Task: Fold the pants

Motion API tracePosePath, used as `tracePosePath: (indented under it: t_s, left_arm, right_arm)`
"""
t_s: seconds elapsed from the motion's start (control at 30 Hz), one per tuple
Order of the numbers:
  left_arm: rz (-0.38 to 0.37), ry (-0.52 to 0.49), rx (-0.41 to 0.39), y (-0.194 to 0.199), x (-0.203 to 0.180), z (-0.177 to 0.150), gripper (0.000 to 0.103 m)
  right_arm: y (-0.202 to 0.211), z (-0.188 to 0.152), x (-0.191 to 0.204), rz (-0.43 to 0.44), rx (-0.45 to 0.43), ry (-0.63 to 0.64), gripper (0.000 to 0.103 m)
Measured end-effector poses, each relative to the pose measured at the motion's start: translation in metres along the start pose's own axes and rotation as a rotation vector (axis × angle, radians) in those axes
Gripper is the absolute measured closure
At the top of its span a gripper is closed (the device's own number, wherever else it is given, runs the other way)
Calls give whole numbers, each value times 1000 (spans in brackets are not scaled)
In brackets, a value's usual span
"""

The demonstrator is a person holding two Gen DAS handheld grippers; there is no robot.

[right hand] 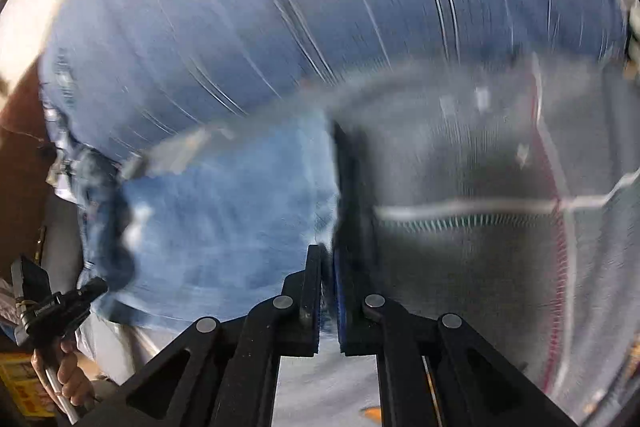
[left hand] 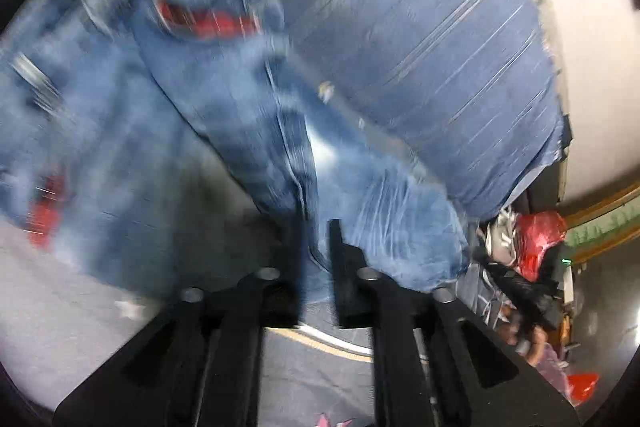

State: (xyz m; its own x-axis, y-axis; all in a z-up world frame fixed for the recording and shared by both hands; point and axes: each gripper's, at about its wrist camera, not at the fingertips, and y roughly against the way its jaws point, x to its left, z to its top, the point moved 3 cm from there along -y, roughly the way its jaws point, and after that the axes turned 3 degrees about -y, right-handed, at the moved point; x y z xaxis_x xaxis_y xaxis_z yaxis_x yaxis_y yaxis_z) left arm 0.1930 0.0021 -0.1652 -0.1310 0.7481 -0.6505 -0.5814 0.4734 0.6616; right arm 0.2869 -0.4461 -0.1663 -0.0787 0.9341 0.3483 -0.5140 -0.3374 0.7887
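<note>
The pants are light blue jeans (left hand: 224, 99) with red patches, blurred by motion and lifted above a blue striped sheet (left hand: 432, 39). My left gripper (left hand: 318, 247) is shut on a fold of the jeans at their lower edge. In the right wrist view the jeans (right hand: 224, 211) hang left of centre. My right gripper (right hand: 329, 259) is shut on their edge, with denim pinched between the jaws. The left gripper (right hand: 86, 293) and the hand holding it show at the lower left of that view, gripping the jeans' far edge.
The blue striped sheet (right hand: 280, 7) covers the surface behind the jeans. A grey fabric panel with white and red seams (right hand: 500, 195) fills the right. A red bag (left hand: 538, 239) and clutter sit at the right. A white wall (left hand: 592, 47) stands beyond the sheet.
</note>
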Motion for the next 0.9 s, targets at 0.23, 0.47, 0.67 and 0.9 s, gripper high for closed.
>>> tracePosePath:
  t_s: [0.23, 0.47, 0.67, 0.9]
  left_arm:
    - [82, 101, -177, 56, 35, 71, 47]
    - [-21, 270, -153, 47, 100, 89, 47]
    - [3, 247, -186, 56, 121, 90, 47]
    - [-75, 346, -192, 69, 142, 93, 47]
  right_arm:
    - [23, 1, 152, 303, -73, 189, 27]
    - [-78, 16, 252, 421, 90, 175, 28]
    - [-171, 37, 299, 406, 157, 140, 34]
    - [-207, 34, 324, 522, 228, 87, 89]
